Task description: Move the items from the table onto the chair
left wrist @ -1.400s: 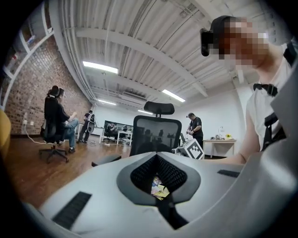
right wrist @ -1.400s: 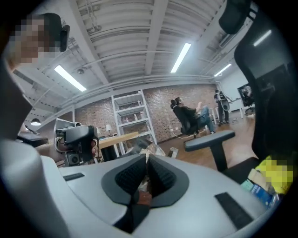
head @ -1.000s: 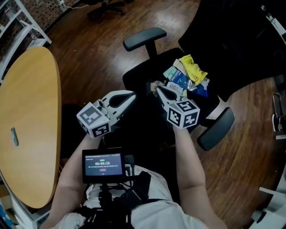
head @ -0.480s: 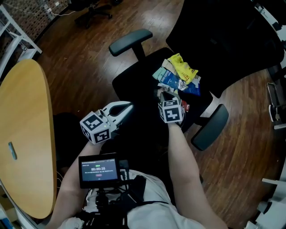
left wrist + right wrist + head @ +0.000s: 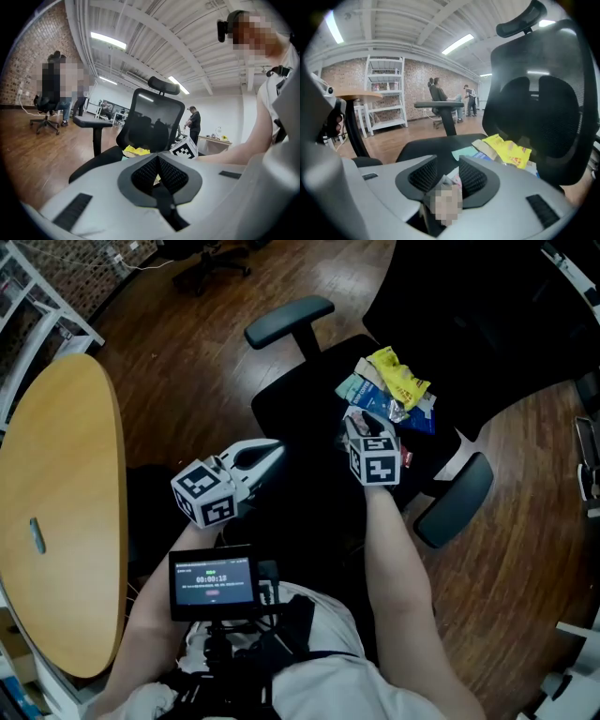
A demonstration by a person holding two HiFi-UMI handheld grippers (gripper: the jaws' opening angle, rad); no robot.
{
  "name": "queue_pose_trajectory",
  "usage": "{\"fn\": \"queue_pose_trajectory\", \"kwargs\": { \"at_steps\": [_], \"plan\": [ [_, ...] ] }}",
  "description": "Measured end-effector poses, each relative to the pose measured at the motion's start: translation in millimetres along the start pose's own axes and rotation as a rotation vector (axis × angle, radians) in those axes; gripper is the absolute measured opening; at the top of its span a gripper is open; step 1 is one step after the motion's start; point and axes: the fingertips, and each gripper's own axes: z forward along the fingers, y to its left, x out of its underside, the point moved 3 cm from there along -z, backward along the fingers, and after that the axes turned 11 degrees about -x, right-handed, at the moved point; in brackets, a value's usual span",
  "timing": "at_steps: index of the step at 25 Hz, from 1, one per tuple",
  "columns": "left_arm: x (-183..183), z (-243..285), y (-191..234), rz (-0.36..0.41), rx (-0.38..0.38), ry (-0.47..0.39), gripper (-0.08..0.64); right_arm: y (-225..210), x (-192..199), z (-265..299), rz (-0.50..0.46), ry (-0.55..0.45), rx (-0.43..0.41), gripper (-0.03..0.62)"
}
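A pile of snack packets (image 5: 394, 390), topped by a yellow packet (image 5: 401, 376), lies on the black chair seat (image 5: 300, 413). My right gripper (image 5: 361, 420) hovers low over the seat just in front of the pile. Its jaws have just been opening, and a small pale packet (image 5: 449, 180) lies loosely between them. Past that packet, the right gripper view shows the yellow packet (image 5: 508, 150). My left gripper (image 5: 270, 450) is shut and empty, to the left of the seat. In the left gripper view, its pads (image 5: 140, 176) meet.
The oval wooden table (image 5: 56, 474) stands at the left with a small grey thing (image 5: 36, 535) on it. The chair's armrests (image 5: 289, 321) (image 5: 455, 501) flank the seat, and its tall backrest (image 5: 539, 112) rises behind the pile. A small screen (image 5: 214, 577) sits at my chest.
My right gripper has moved forward and down to the near edge of the pile. The left gripper has sunk a little.
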Motion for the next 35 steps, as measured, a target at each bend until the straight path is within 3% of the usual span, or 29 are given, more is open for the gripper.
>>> {"fn": "queue_pose_trajectory", "kwargs": {
  "at_steps": [2, 3, 10, 16, 23, 29, 35],
  "plan": [
    [-17.8, 0.5, 0.6, 0.019, -0.006, -0.031, 0.009, 3.8, -15.9, -3.2, -0.018, -0.071, -0.033, 0.043],
    [-26.2, -1.9, 0.7, 0.024, -0.012, -0.045, 0.009, 9.1, -23.3, -5.1, -0.024, -0.107, -0.058, 0.018],
    [-77.9, -54.0, 9.1, 0.064, -0.108, -0.054, 0.009, 111.0, -85.8, -18.4, -0.101, -0.282, -0.408, 0.003],
    [-137.9, -115.0, 3.1, 0.098, -0.199, -0.158, 0.009, 195.6, -173.2, -44.5, -0.152, -0.418, -0.697, 0.003],
    [-162.0, -202.1, 14.4, 0.095, -0.416, -0.206, 0.009, 304.0, -233.2, -55.7, -0.178, -0.435, -0.967, 0.003],
    [-143.2, -261.8, 26.6, 0.080, -0.563, -0.194, 0.009, 380.6, -228.6, -47.4, -0.212, -0.362, -1.124, 0.003],
    [-134.0, -340.2, 22.6, 0.044, -0.694, -0.248, 0.009, 466.3, -230.4, -50.3, -0.237, -0.328, -1.266, 0.003]
  ]
}}
